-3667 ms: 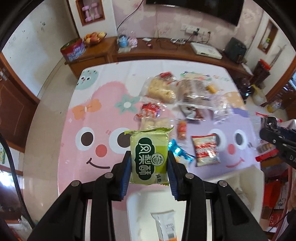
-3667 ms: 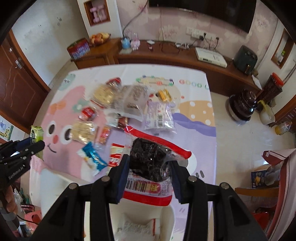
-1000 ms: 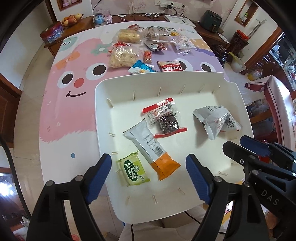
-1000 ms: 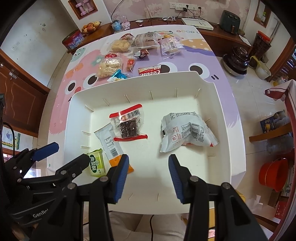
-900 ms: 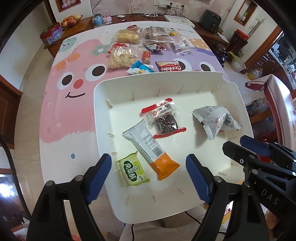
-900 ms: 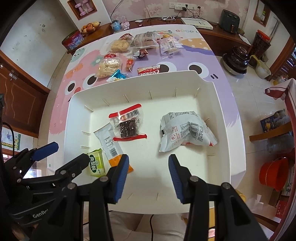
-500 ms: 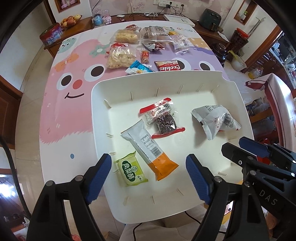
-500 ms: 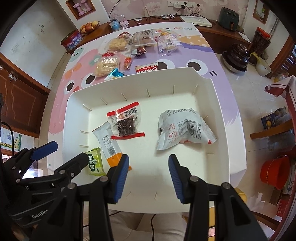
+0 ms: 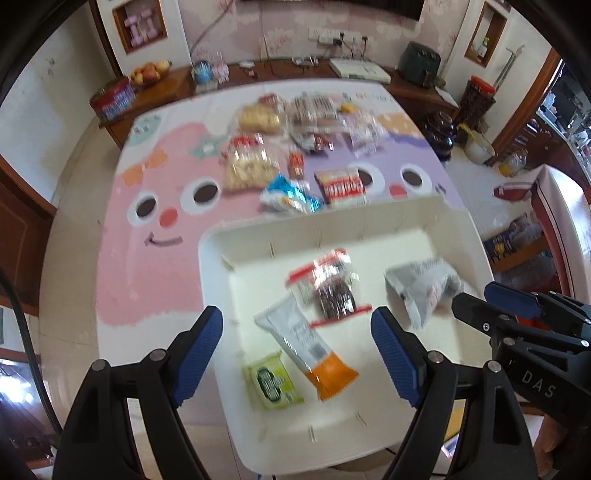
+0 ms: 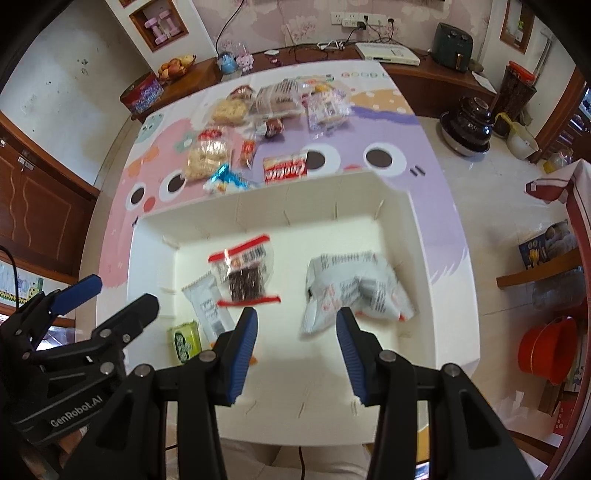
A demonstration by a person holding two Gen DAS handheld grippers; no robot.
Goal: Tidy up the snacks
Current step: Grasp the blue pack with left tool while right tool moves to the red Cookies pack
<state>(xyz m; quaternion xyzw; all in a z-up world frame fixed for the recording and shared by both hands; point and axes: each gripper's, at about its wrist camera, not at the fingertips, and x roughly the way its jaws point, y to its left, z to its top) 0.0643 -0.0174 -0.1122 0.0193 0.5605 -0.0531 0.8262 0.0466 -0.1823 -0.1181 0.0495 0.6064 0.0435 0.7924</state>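
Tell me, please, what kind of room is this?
Probably a home living or dining room: a table under a cartoon tablecloth, a wooden sideboard with a fruit bowl, and wall sockets.

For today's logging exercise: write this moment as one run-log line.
left claw: open, empty | right claw: open, empty | white bin: four packets | table: snacks left | next: probably fetch another

Four snack packets point(image 10: 245, 271) flat in white bin point(image 10: 436, 236) — more snacks point(image 10: 284, 168) beyond, on table.
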